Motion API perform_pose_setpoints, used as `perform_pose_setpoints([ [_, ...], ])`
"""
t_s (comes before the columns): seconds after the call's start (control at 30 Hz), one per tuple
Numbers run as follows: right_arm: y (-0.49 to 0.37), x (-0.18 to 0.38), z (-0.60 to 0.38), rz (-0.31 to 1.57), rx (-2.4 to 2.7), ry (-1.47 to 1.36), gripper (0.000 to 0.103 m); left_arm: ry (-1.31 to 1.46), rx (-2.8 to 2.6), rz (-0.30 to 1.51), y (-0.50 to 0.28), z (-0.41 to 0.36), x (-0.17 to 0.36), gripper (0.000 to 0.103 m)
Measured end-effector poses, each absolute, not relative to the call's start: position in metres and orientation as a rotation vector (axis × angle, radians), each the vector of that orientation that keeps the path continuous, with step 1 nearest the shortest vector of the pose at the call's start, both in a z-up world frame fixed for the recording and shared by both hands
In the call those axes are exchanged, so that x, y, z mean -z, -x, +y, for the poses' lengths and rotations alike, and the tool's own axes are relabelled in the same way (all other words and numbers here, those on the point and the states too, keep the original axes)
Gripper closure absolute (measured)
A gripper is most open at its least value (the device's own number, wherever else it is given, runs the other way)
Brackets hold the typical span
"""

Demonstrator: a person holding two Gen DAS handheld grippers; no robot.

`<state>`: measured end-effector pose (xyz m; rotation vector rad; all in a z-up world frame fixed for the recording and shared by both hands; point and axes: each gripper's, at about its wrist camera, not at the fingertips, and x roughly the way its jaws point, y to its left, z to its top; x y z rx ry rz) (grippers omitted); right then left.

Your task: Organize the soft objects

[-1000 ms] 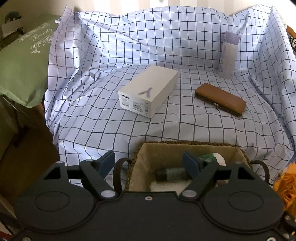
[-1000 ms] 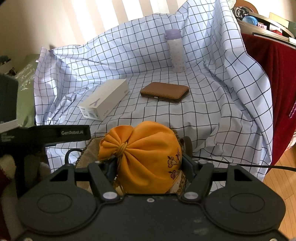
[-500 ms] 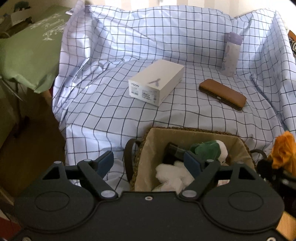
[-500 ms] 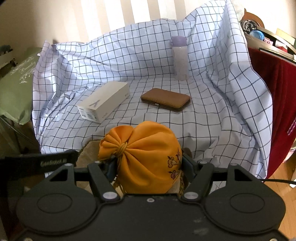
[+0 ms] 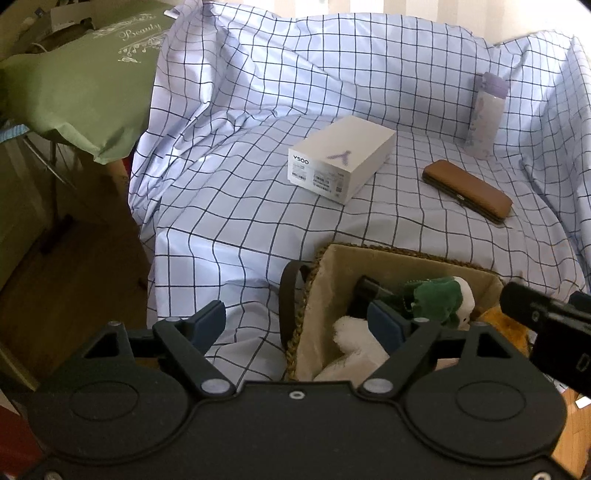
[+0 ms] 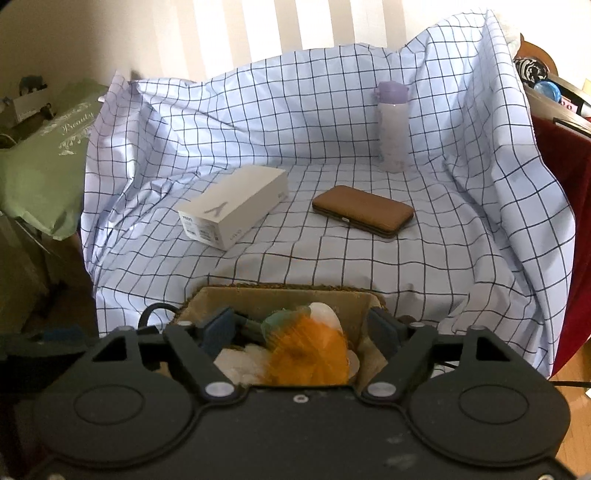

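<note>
Pouch (image 6: 308,354), orange, drawstring-gathered cloth, now blurred in basket (image 6: 280,295) among plush toys; half second ago pinched in right tool (image 6: 301,332). Right tool jaws opening, pads clear of pouch, angled down over basket. Left tool (image 5: 295,323) spreading, nothing gripped, right finger over woven, fabric-lined basket. Checked sheet (image 5: 258,206) rumpled.

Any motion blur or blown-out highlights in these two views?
Right wrist view: the orange drawstring pouch is smeared by motion over the woven basket; the striped backdrop up top is overexposed. Left wrist view: sharp, dim at the left edge.
</note>
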<state>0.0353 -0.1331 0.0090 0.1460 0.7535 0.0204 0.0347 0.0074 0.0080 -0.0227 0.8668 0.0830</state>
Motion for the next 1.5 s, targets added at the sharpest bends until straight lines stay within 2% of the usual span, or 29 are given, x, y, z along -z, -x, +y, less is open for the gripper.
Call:
perform_pose_setpoints([
  [0.67,-0.01,0.001,-0.158,0.792,0.087,-0.159,0.022,-0.062,-0.044,0.86,-0.029,-0.006,-0.008,0.019],
  [1.5,0.002,0.0,-0.162,0.832,0.108,-0.161,0.013,-0.084,-0.015,0.867,-0.015,-0.009,-0.008,0.018],
])
